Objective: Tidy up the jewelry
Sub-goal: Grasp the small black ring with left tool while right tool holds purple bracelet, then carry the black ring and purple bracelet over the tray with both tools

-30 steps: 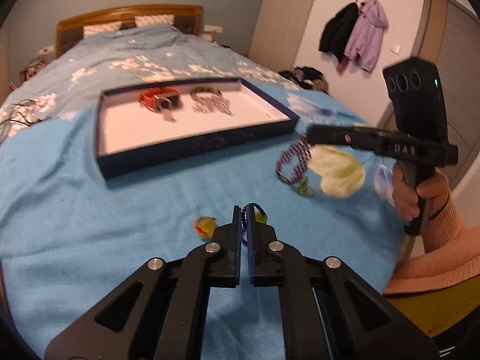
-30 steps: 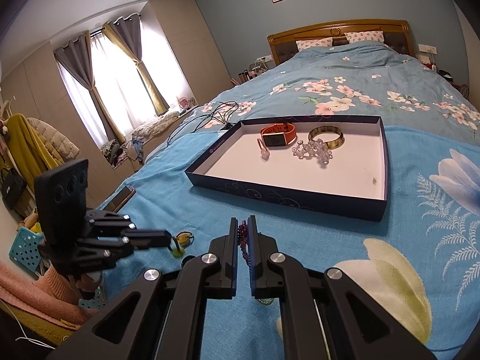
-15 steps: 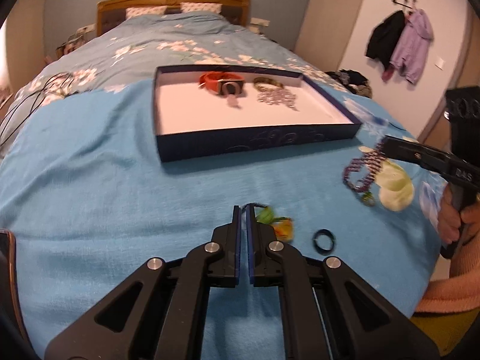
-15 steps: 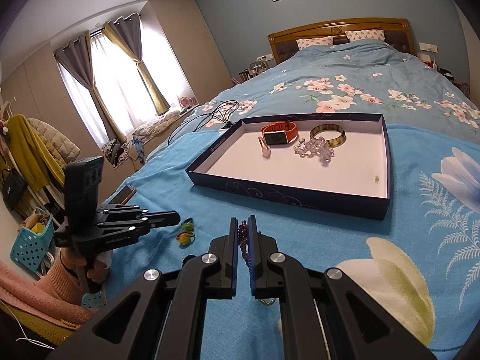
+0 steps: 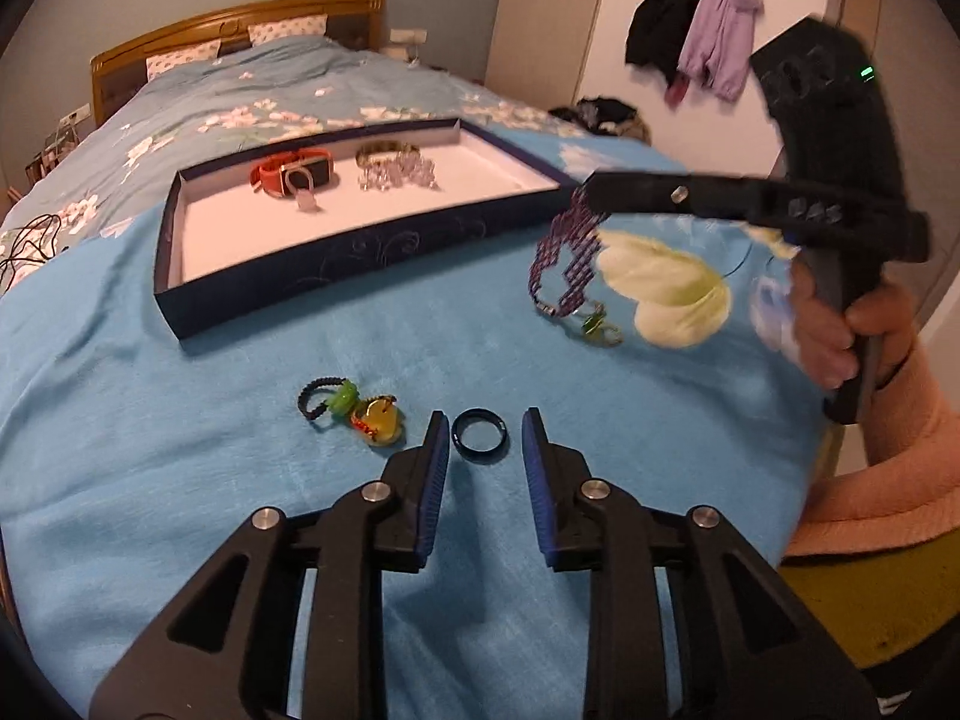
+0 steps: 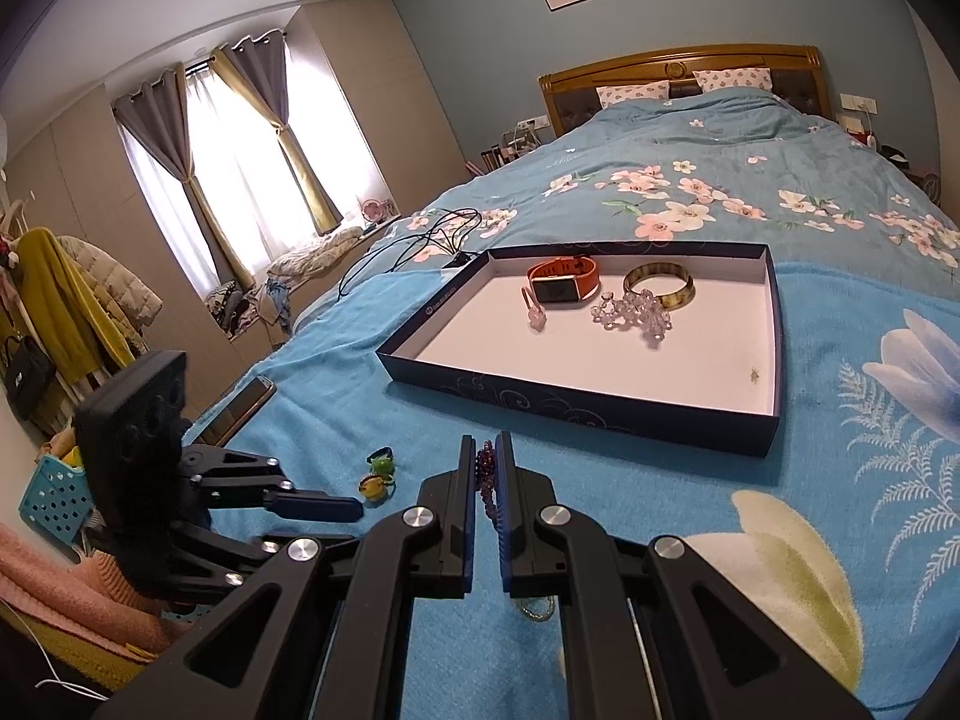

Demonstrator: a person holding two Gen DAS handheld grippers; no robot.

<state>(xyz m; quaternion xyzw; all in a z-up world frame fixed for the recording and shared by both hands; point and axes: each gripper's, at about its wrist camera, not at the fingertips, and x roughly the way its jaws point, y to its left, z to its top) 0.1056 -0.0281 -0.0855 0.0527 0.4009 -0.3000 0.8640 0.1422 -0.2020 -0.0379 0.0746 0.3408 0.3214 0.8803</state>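
A: The left gripper (image 5: 485,438) is spreading its jaws, which were clenched a moment ago; the black ring (image 5: 480,429) is lying flat on the blue blanket (image 5: 180,480) between them, untouched.

B: So a pickup is likely coming; the right gripper (image 6: 493,468) is clenching the purple bead bracelet (image 5: 567,264), dangling near the tray (image 5: 360,246); the ring is looking thin, dark, glossy.

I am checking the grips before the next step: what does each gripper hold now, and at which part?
The right gripper pinches the purple beaded necklace at the top of its loop. The left gripper, jaws just opening, holds nothing; the black ring lies between them.
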